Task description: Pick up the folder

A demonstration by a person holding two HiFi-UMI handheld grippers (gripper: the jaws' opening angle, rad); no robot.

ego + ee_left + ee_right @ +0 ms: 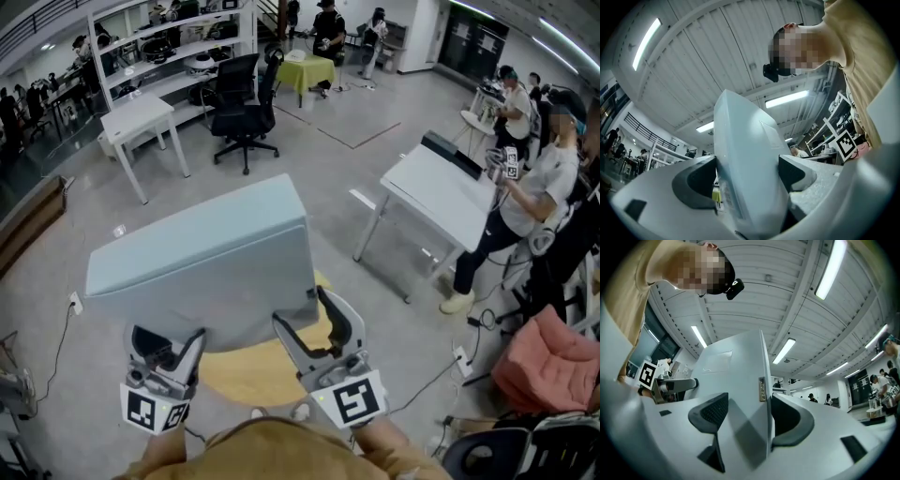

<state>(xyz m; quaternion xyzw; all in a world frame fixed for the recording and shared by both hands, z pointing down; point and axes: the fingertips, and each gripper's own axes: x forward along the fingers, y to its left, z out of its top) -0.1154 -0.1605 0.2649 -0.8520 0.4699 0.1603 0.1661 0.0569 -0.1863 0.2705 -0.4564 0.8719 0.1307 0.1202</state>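
Observation:
A pale blue box folder (206, 262) hangs in the air in front of me, broad face up and tilted. My left gripper (169, 342) is shut on its near left edge, and my right gripper (305, 319) is shut on its near right corner. In the left gripper view the folder (745, 164) fills the gap between the jaws of the left gripper (747, 183), both pads against it. In the right gripper view the folder (736, 380) stands on edge between the pads of the right gripper (745, 416), a small metal clasp (761, 389) on its side.
A round yellow table (253, 370) lies under the folder. White desks stand at the right (441, 197) and far left (136, 117), with a black office chair (244, 103) behind. A person (534, 197) stands at the right, near a pink cushioned seat (553, 361).

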